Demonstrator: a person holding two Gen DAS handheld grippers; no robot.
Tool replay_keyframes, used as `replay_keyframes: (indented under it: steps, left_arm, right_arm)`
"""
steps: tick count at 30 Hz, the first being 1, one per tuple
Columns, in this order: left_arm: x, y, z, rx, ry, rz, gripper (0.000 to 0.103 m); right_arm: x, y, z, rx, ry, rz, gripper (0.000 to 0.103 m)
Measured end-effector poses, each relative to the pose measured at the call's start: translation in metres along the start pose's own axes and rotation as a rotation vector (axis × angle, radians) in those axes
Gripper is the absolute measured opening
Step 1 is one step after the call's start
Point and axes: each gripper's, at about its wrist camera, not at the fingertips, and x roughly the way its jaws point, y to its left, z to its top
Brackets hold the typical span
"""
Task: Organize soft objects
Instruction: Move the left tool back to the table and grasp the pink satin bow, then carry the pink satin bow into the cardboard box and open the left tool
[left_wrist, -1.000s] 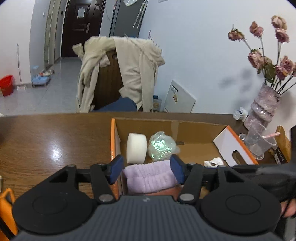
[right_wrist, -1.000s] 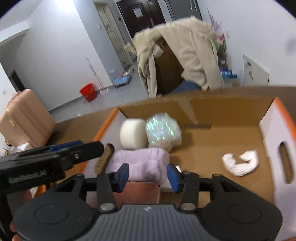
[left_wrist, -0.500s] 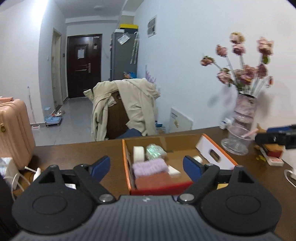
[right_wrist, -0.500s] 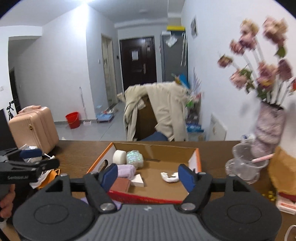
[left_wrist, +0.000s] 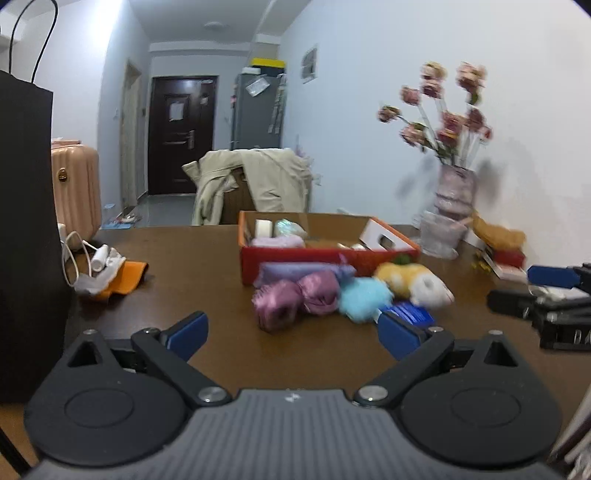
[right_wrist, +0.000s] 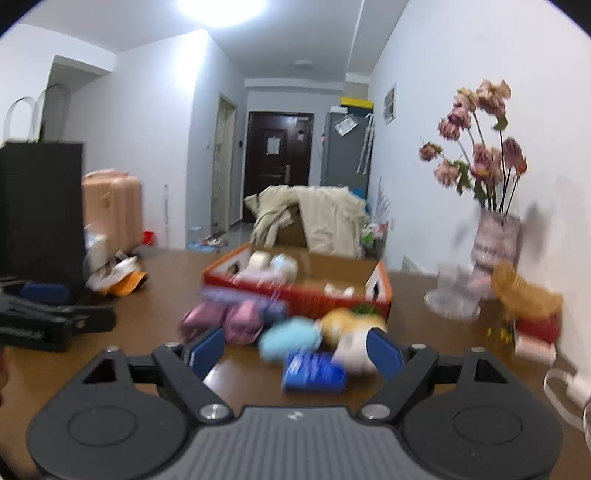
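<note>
An orange cardboard box (left_wrist: 325, 254) (right_wrist: 306, 291) stands mid-table and holds a white roll (left_wrist: 263, 228), a shiny wrapped ball (left_wrist: 290, 228) and a lilac towel (left_wrist: 277, 242). In front of it lie a purple cloth (left_wrist: 295, 270), two pink satin rolls (left_wrist: 295, 297) (right_wrist: 225, 319), a light blue puff (left_wrist: 364, 294) (right_wrist: 290, 338), a yellow-and-white plush (left_wrist: 415, 280) (right_wrist: 349, 332) and a blue packet (right_wrist: 314, 371). My left gripper (left_wrist: 291, 334) is open and empty, short of the pile. My right gripper (right_wrist: 295, 350) is open and empty, just before the puff and packet.
A vase of dried roses (left_wrist: 452, 195) and a clear glass (left_wrist: 441, 232) stand at the right. A black bag (left_wrist: 26, 221), cables and an orange item (left_wrist: 125, 278) are on the left. A coat-draped chair (left_wrist: 255, 184) stands behind the table.
Both grippers have pulled back out of the box and away from it, and both have opened wide. The pile in front of the box has come into view.
</note>
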Motion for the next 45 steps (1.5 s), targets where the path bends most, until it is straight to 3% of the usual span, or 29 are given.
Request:
replay_keyframes:
  steps: [6, 14, 16, 18, 21, 25, 31, 32, 35, 36, 39, 45]
  left_arm:
    - [-0.006, -0.012, -0.007, 0.004, 0.015, -0.008, 0.101]
    - [0.027, -0.007, -0.006, 0.013, 0.059, 0.022, 0.100]
    - [0.045, -0.002, -0.004, 0.008, 0.066, 0.028, 0.095]
    - [0.069, 0.004, 0.002, 0.007, 0.092, 0.038, 0.079]
    - [0.104, 0.013, 0.009, 0.009, 0.106, 0.021, 0.072]
    - [0.154, 0.031, 0.015, -0.029, 0.157, 0.014, 0.069]
    - [0.204, 0.059, 0.015, -0.124, 0.209, -0.092, 0.067]
    - [0.209, 0.063, 0.014, -0.138, 0.215, -0.107, 0.062]
    - [0.219, 0.075, 0.010, -0.193, 0.217, -0.199, 0.027]
    - [0.221, 0.080, 0.008, -0.217, 0.221, -0.239, 0.021]
    - [0.224, 0.085, 0.005, -0.244, 0.229, -0.270, 0.016]
    - [0.215, 0.080, 0.008, -0.211, 0.263, -0.243, 0.012]
  right_arm:
    - [-0.020, 0.009, -0.026, 0.038, 0.042, 0.030, 0.086]
    - [0.005, -0.002, -0.027, 0.089, 0.067, 0.054, 0.082]
    - [0.025, -0.006, -0.027, 0.107, 0.087, 0.077, 0.076]
    - [0.051, -0.006, -0.021, 0.111, 0.119, 0.097, 0.070]
    - [0.090, -0.005, -0.008, 0.131, 0.129, 0.157, 0.066]
    - [0.155, -0.003, 0.009, 0.175, 0.169, 0.200, 0.057]
    - [0.238, -0.003, 0.020, 0.261, 0.230, 0.242, 0.053]
    - [0.249, -0.003, 0.019, 0.281, 0.242, 0.244, 0.052]
    - [0.273, -0.003, 0.010, 0.334, 0.276, 0.261, 0.041]
    - [0.277, -0.003, 0.007, 0.343, 0.282, 0.271, 0.034]
    - [0.281, -0.002, 0.003, 0.360, 0.279, 0.298, 0.026]
    - [0.269, 0.007, 0.005, 0.311, 0.282, 0.292, 0.018]
